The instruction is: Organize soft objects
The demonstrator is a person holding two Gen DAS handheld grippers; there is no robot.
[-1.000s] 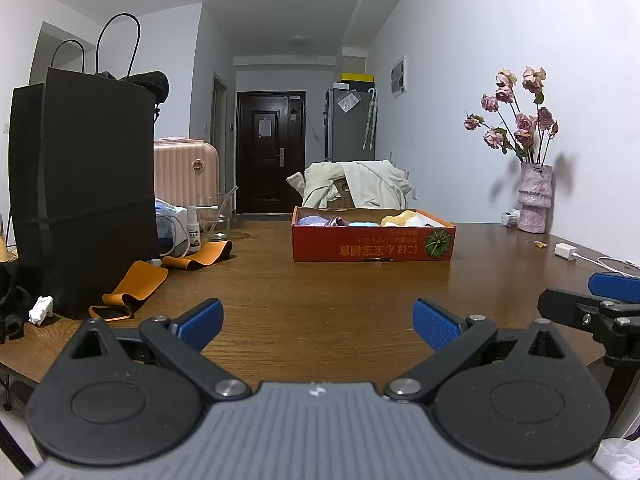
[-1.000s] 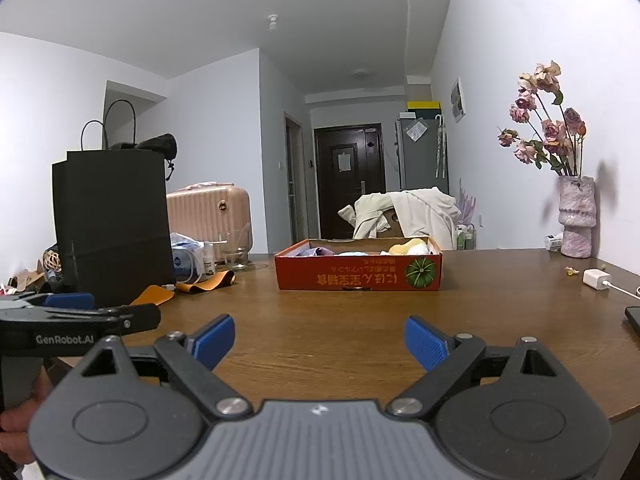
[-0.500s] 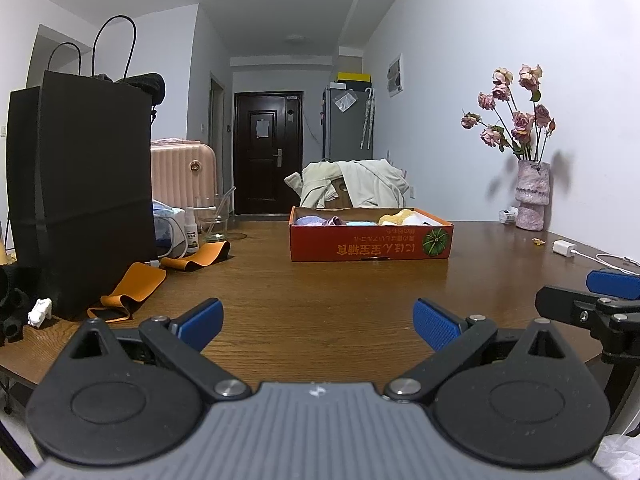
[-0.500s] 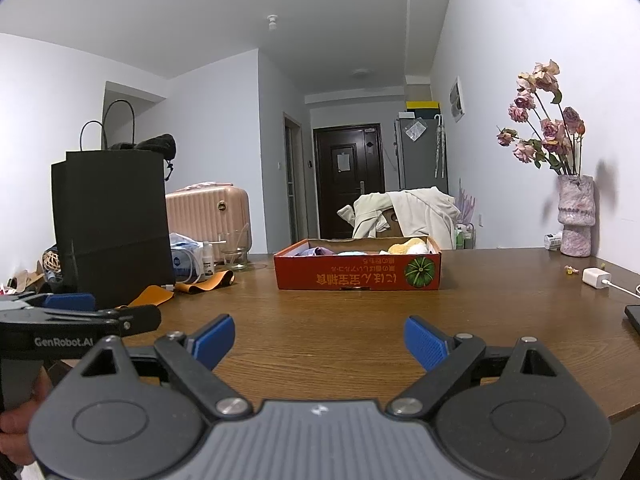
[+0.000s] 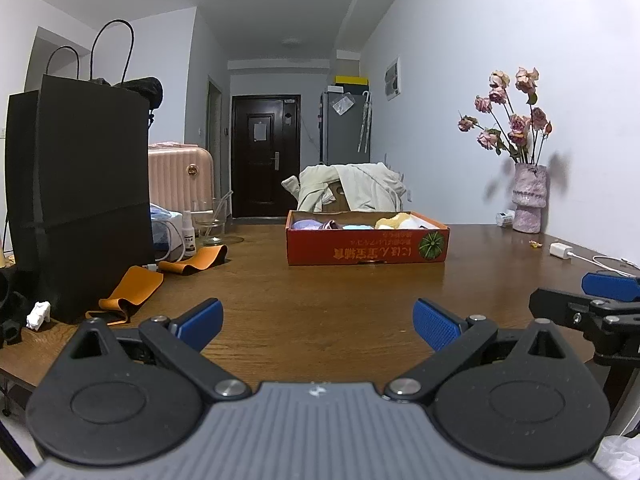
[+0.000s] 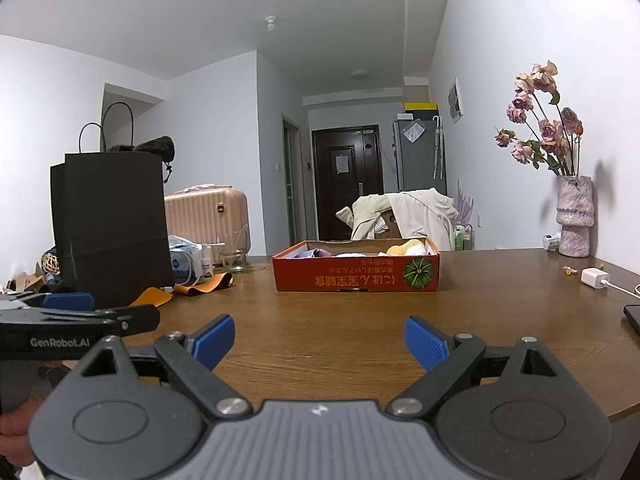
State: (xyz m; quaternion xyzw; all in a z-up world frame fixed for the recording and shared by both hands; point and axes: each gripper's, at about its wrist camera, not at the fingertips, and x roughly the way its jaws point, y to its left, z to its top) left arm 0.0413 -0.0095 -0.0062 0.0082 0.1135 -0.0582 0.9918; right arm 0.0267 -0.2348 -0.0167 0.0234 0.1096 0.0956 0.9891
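A shallow red cardboard box [image 5: 366,246] stands on the brown wooden table [image 5: 320,300], well ahead of both grippers; it also shows in the right wrist view [image 6: 356,276]. Soft items lie inside it: purple [image 5: 306,224], light blue [image 5: 356,227] and yellow [image 5: 394,221]. My left gripper [image 5: 318,322] is open and empty near the table's front edge. My right gripper [image 6: 319,338] is open and empty beside it. Each gripper shows at the edge of the other's view.
A tall black paper bag [image 5: 80,196] stands at the left with orange straps [image 5: 136,292], a spray bottle [image 5: 188,236] and a glass [image 5: 210,224] near it. A vase of dried roses [image 5: 528,200] and a white charger [image 5: 560,250] are at the right.
Both grippers stay open and empty. The views shift only slightly; the left one has drifted a little.
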